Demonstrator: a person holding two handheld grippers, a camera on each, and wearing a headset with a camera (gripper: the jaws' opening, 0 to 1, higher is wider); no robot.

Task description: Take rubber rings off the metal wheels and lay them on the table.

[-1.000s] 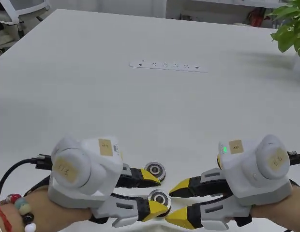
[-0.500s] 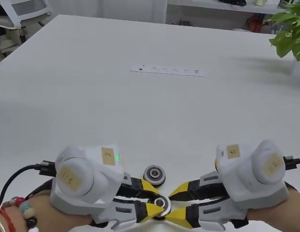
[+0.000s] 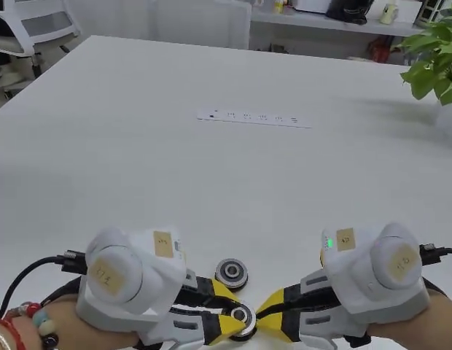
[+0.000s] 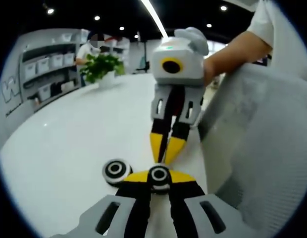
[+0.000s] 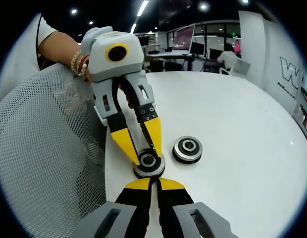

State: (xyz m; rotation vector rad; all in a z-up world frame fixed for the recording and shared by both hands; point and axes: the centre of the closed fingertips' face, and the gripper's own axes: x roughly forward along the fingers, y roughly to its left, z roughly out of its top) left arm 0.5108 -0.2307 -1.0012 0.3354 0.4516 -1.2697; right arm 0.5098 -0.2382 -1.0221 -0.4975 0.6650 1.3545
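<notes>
letter W on far wall

A white table bears a power strip, a potted plant and two metal wheels.

I am seeing two small metal wheels lying flat on the white table, each wearing a black rubber ring around a silver hub. The near wheel is sitting pinched between the left gripper's yellow tips. The far wheel is resting just beside it, not touching.
</notes>
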